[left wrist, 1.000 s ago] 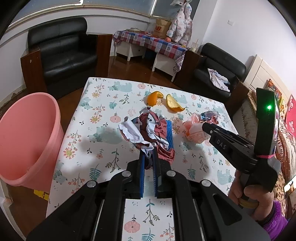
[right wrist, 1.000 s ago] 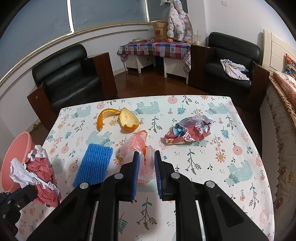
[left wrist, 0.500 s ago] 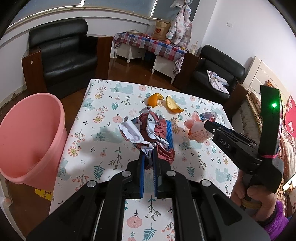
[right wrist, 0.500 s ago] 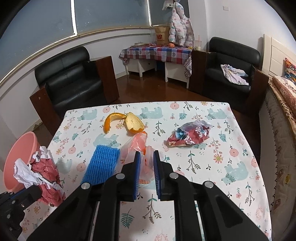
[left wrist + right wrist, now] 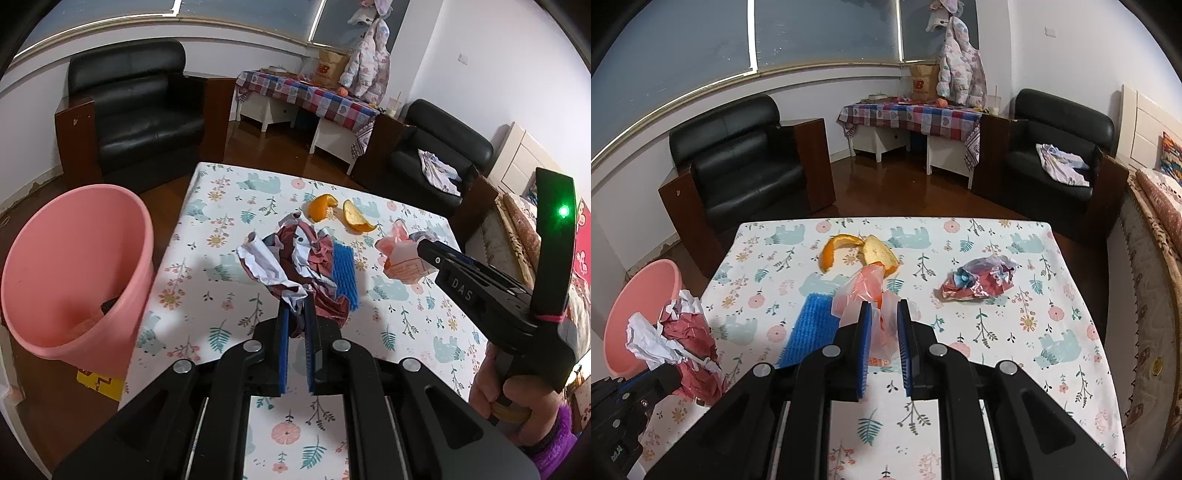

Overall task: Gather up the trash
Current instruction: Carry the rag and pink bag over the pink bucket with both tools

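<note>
Far left, off the counter's edge: pink bucket (image 5: 74,269), standing on the wooden floor, mouth tilted toward the camera, something small and dark at its bottom. Just right of it, counter (image 5: 207,280) under a floral cloth with pale blue bears. Above the counter's left half, left tongs (image 5: 297,317), blue pads nearly together, clamped on a crumpled wad of red-and-white paper (image 5: 291,254) that hangs clear of the cloth. Right behind the wad, lying flat on the cloth, a blue foam fruit net (image 5: 343,273). Farther back, 2 pieces of orange peel (image 5: 340,214) side by side, curled, pith showing on 1. Right of the net, right tongs (image 5: 881,321), pads narrowly apart, pinching a thin pink plastic bag (image 5: 866,291) lifted off the cloth, its loose top standing up above the pads. In the left wrist view, the same tongs seen from the side, black body with a green light, gripped by a hand (image 5: 506,391) in a purple sleeve. Right again, well apart from the bag, a crumpled red-and-blue wrapper (image 5: 979,280) resting alone on the cloth. Beyond the counter, left to right: black armchair (image 5: 738,166), low table with a checked cloth (image 5: 912,114), 2nd black armchair (image 5: 1060,147) with a garment on its seat.
</note>
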